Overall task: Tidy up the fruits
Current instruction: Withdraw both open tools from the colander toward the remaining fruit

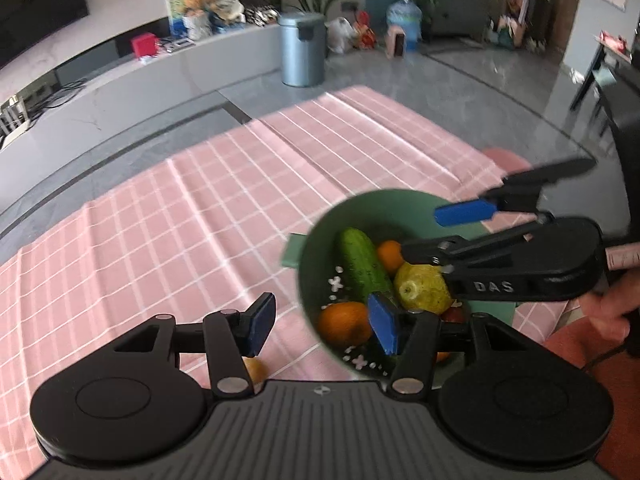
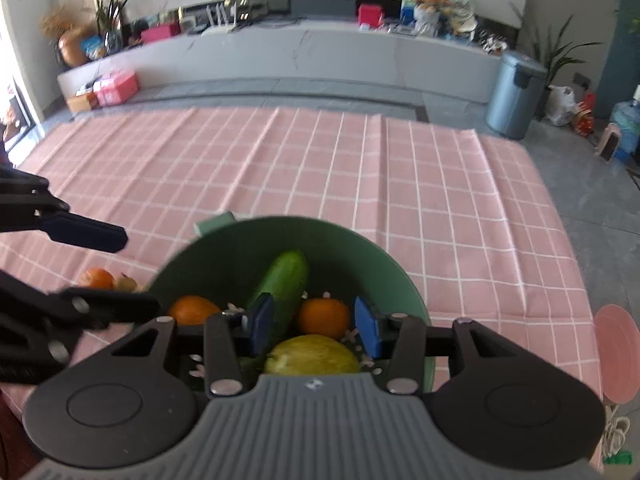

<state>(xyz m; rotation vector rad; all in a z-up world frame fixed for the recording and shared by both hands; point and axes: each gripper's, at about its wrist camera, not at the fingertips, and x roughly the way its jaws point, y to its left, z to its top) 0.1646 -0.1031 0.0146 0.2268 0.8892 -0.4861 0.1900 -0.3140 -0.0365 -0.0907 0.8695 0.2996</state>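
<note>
A green bowl (image 2: 240, 248) sits on the pink checked tablecloth (image 2: 360, 168). It holds a cucumber (image 2: 286, 276), two oranges (image 2: 325, 316), a yellow-green fruit (image 2: 316, 356) and something red, mostly hidden. My right gripper (image 2: 314, 328) is open and empty above the bowl's near side. My left gripper (image 1: 322, 326) is open and empty at the bowl's (image 1: 320, 236) left rim, one finger over the bowl. The right gripper (image 1: 444, 236) shows open in the left wrist view. A small orange (image 2: 96, 278) and a brownish fruit (image 2: 126, 282) lie on the cloth left of the bowl.
A pink round disc (image 2: 616, 352) lies at the table's right edge. A blue-grey bin (image 2: 516, 94) stands on the floor beyond the table. A long grey cabinet (image 2: 280, 56) with clutter runs along the far wall.
</note>
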